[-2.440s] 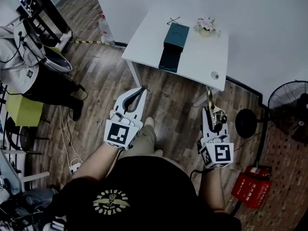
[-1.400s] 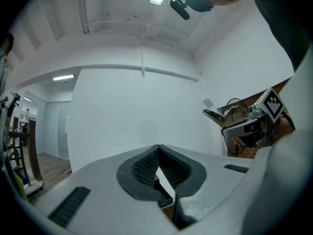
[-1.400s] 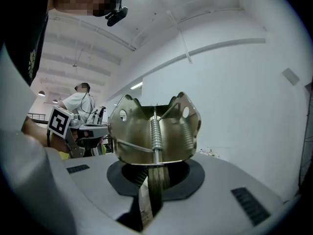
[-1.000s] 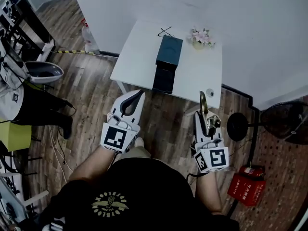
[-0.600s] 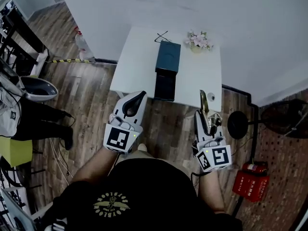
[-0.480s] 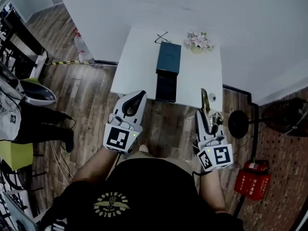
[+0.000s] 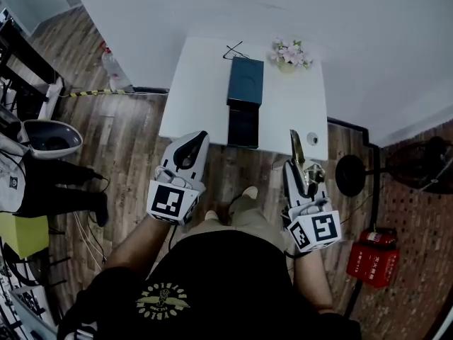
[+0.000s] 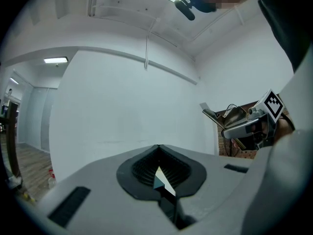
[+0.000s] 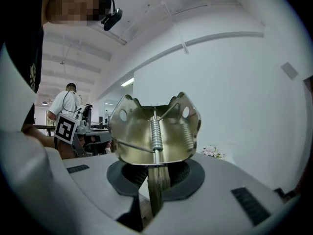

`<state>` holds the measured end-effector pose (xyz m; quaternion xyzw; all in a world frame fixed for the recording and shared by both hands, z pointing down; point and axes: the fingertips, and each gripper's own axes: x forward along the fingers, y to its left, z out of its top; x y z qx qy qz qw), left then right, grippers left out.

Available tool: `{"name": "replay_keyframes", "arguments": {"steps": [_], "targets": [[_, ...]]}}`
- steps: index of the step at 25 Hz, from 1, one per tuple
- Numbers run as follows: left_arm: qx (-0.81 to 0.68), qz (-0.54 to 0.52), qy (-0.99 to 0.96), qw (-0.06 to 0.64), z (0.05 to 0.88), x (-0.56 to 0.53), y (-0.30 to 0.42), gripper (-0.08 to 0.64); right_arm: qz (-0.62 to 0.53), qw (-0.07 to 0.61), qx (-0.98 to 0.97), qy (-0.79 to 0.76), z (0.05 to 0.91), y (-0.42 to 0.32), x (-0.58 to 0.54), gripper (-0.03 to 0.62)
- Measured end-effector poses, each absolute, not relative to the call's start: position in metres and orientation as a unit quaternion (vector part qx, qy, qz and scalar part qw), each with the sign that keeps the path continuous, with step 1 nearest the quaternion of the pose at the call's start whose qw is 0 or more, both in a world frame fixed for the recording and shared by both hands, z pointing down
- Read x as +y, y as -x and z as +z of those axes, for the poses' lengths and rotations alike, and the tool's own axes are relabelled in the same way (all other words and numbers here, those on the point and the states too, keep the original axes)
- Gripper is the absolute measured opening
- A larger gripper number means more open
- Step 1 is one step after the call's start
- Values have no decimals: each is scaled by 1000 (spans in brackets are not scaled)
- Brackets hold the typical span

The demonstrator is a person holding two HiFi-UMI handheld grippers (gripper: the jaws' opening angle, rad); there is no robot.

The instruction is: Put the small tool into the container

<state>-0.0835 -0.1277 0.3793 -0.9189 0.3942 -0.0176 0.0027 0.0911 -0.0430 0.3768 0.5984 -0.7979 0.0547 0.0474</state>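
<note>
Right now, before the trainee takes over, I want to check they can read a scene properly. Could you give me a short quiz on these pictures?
1. What is clamped in the right gripper? A: a pen. B: a metal spring clip. C: nothing.
2. True or false: the left gripper also holds something.
3. In the head view, on which side of the dark container do the flowers stand on the white table?

Key: 1 B. 2 False: its jaws are together with nothing between them. 3 To its right, near the far edge.
</note>
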Motion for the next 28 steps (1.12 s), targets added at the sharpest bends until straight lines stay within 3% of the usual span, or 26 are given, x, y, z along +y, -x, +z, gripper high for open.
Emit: {"name": "replay_keyframes", "arguments": {"steps": [28], "targets": [[422, -12, 906, -15, 389, -181, 72, 6, 77, 36, -811, -578, 396, -117, -104, 55]]}}
